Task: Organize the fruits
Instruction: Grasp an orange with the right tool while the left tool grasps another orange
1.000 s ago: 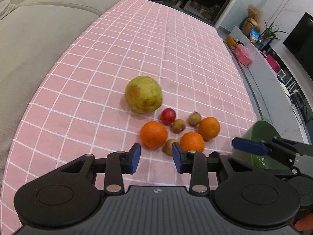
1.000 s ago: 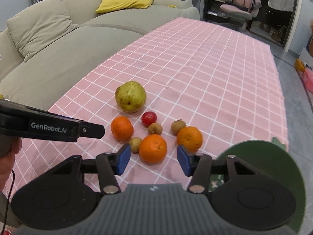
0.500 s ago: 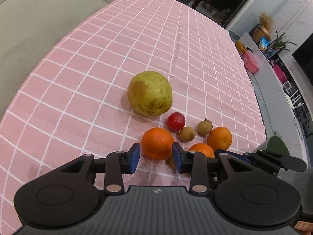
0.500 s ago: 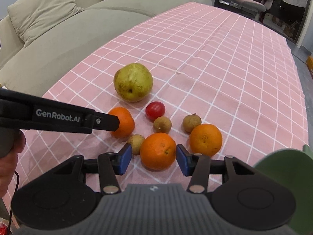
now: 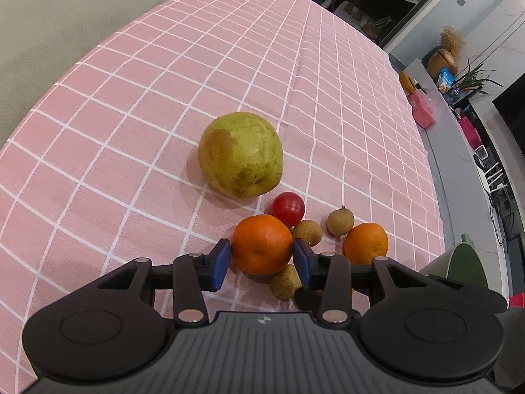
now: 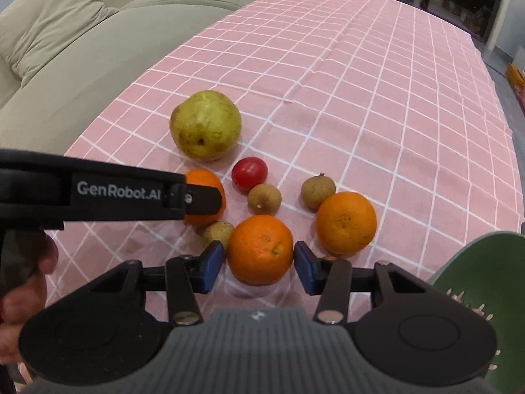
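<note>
Fruit lies on a pink checked tablecloth (image 5: 131,131): a big green pear (image 5: 240,154), a red tomato (image 5: 288,208), three oranges and small brown longans (image 5: 340,221). My left gripper (image 5: 261,259) is open with its blue pads on either side of the left orange (image 5: 262,244), which rests on the cloth. My right gripper (image 6: 259,262) is open around the middle orange (image 6: 260,249). The third orange (image 6: 346,222) lies to the right. The left gripper's finger (image 6: 193,201) partly hides the left orange in the right wrist view.
A green colander (image 6: 475,282) stands at the near right table edge. A grey sofa (image 6: 65,49) runs along the left side of the table. A longan (image 5: 285,281) lies just below the left orange.
Both grippers have moved forward and down onto the fruit. Each now has an orange between its open pads. The fruit has not moved.
</note>
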{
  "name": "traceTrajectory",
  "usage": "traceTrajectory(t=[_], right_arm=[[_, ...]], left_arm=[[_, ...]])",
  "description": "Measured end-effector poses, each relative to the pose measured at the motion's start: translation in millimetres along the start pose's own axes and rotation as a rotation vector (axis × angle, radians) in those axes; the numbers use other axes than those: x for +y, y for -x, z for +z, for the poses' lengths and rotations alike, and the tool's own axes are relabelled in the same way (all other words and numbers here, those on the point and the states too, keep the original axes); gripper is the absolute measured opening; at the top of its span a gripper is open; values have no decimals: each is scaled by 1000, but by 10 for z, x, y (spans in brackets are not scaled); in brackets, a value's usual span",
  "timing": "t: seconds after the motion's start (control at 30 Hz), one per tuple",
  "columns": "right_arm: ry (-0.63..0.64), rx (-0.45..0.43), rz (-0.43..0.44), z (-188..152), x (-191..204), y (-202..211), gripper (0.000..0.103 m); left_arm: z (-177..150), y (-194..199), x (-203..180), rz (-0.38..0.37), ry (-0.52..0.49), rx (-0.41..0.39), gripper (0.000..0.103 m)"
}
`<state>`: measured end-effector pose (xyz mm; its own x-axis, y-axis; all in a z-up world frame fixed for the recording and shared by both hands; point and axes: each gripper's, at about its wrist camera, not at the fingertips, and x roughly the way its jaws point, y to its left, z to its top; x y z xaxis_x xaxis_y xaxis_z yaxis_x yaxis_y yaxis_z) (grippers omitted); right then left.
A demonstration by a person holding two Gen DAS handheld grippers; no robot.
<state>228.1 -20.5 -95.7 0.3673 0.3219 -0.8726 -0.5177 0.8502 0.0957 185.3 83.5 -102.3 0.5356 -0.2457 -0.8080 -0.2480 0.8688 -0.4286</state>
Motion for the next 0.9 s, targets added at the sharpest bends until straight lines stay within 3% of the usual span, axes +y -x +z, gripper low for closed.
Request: traceTrajectory(t=[0.4, 0.9], right_arm=[[20, -14, -6, -43, 22, 56, 38], [26, -124, 30, -201, 182, 826, 37]], left_arm=[[-9, 97, -60, 55, -40, -18, 43], [-5, 714, -296, 49, -111, -95, 43]])
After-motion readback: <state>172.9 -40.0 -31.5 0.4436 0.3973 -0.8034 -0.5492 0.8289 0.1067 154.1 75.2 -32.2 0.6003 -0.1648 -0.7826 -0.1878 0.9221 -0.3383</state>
